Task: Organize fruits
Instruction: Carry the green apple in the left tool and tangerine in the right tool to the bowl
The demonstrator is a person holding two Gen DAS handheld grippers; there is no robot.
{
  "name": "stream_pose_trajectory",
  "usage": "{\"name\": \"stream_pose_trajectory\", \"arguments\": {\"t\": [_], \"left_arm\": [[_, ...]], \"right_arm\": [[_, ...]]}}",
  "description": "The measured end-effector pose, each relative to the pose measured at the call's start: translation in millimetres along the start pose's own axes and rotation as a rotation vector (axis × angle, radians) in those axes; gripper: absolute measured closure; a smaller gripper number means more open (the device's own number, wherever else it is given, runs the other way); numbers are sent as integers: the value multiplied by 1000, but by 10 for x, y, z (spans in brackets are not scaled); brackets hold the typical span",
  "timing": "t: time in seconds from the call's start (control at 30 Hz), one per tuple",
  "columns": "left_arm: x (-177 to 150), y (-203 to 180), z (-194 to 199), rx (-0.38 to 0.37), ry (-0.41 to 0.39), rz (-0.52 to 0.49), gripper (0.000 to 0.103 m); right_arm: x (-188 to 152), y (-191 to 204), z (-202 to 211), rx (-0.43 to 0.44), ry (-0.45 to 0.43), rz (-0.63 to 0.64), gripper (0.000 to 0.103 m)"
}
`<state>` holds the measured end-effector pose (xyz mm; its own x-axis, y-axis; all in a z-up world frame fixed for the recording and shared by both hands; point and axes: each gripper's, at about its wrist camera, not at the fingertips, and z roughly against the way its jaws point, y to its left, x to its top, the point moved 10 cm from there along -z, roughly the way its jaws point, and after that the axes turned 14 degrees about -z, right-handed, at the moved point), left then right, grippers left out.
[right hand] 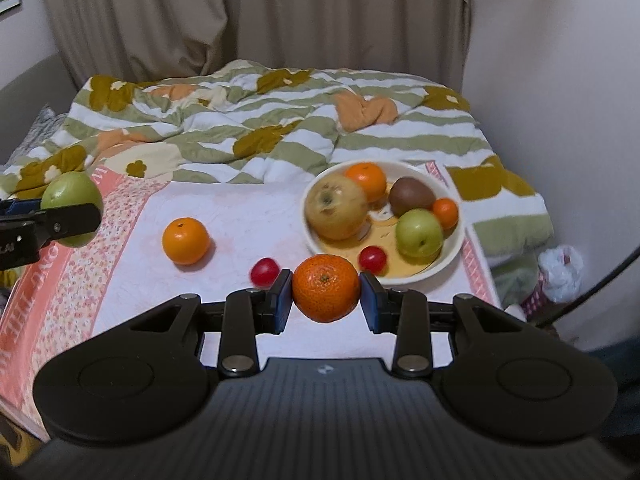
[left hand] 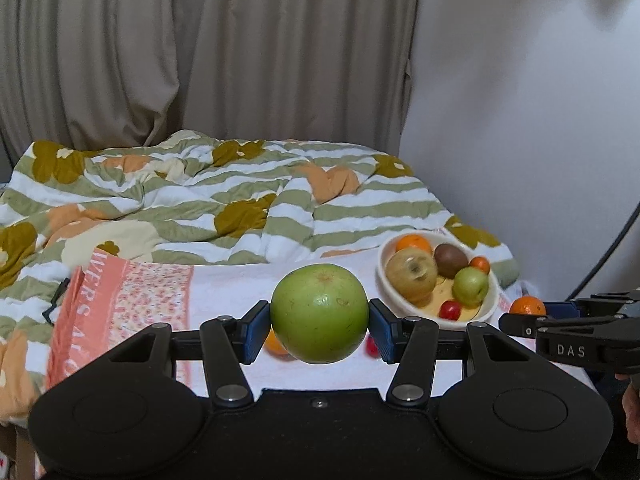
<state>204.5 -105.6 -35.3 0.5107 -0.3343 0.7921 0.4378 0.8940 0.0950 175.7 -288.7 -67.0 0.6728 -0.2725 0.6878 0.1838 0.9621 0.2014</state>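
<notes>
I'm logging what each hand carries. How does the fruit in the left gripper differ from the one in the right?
The left gripper holds a big smooth green apple; the right gripper holds a smaller, dimpled orange mandarin. The apple spreads its jaws wider than the mandarin does. Both are round and clamped at their sides.

Open towel [right hand: 240, 216] ahead of my right gripper [right hand: 326, 294], loose orange [right hand: 186, 240] and red fruit [right hand: 264, 271] forward-left, crowded bowl [right hand: 456, 248] forward-right.

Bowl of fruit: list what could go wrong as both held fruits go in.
The bowl is already crowded, so the green apple in the left gripper may knock fruit out. The mandarin in the right gripper is round and gripped only at its sides, so it could slip.
</notes>
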Motion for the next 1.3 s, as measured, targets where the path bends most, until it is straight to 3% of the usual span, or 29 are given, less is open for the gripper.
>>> {"name": "stream_pose_trajectory", "arguments": {"t": [0.37, 0.63, 0.93, 1.3], "left_arm": [[341, -717, -231, 71, -4, 51, 46], [522, -1148, -591, 65, 28, 36, 46], [689, -1558, -1188, -9, 62, -74, 46], [754, -1716, -1932, -44, 123, -211, 46]], "right_arm": [[368, -658, -64, 106, 0, 84, 52], [677, -1105, -240, 119, 8, 104, 52], [897, -1508, -511, 85, 19, 64, 52], [1048, -1695, -876, 52, 44, 20, 52]]}}
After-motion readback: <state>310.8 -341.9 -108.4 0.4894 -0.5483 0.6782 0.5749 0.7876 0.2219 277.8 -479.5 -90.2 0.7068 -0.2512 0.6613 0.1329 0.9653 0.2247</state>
